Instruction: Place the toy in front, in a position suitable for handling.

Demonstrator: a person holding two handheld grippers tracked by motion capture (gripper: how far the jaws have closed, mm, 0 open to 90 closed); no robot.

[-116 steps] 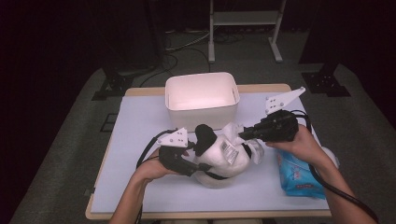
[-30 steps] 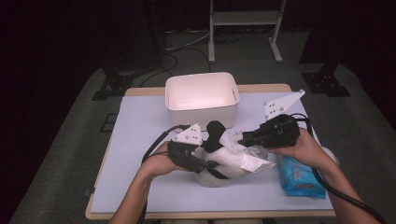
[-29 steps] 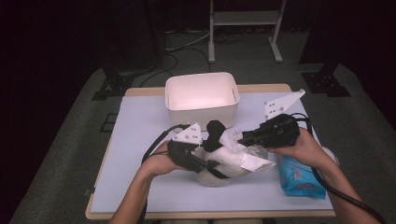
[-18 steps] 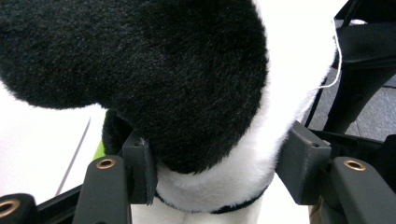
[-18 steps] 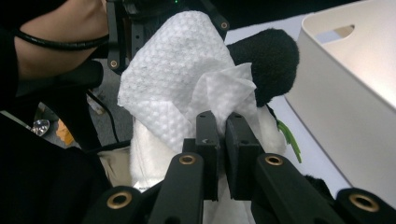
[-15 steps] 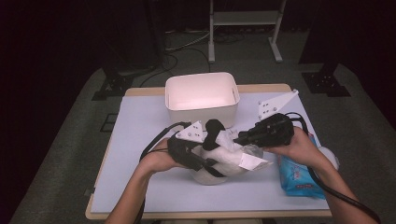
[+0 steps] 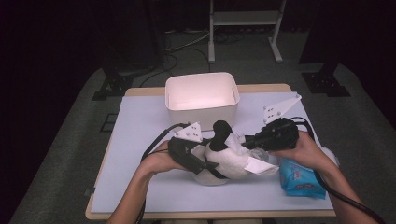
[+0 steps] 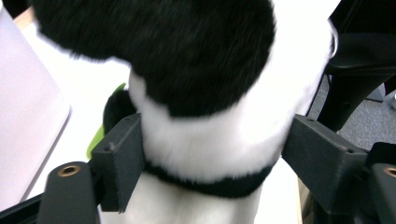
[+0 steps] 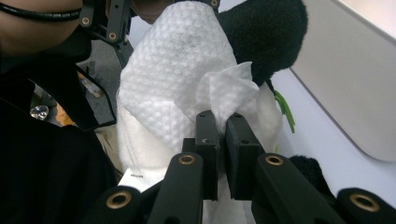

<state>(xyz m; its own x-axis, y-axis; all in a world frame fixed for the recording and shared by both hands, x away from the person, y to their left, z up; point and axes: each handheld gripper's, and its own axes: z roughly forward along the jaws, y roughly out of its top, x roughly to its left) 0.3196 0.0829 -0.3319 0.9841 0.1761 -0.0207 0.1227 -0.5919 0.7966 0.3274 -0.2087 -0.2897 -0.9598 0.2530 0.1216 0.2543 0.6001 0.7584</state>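
Note:
A black-and-white plush toy (image 7: 215,161) lies mid-table, its black part (image 7: 222,129) pointing up. My left gripper (image 7: 209,164) grips it from the left. In the left gripper view the jaws have just been opening, and the plush toy (image 8: 210,107) still fills the gap of the left gripper (image 8: 212,158), with fur against both pads. My right gripper (image 7: 248,142) comes in from the right, shut on a white wipe (image 7: 239,157). In the right gripper view the right gripper (image 9: 222,135) pinches a fold of the wipe (image 9: 177,74), which drapes over the plush toy (image 9: 268,32).
A white bin (image 7: 201,108) stands behind the plush toy, and its wall (image 9: 355,70) is close on the right in the right gripper view. A blue wipes pack (image 7: 298,177) lies by the right hand. The table (image 7: 140,121) is bare at left and front.
Since the oldest frame my left gripper has slid right onto the plush toy, and the wipe now lies across it. Over the last second both hands have barely moved.

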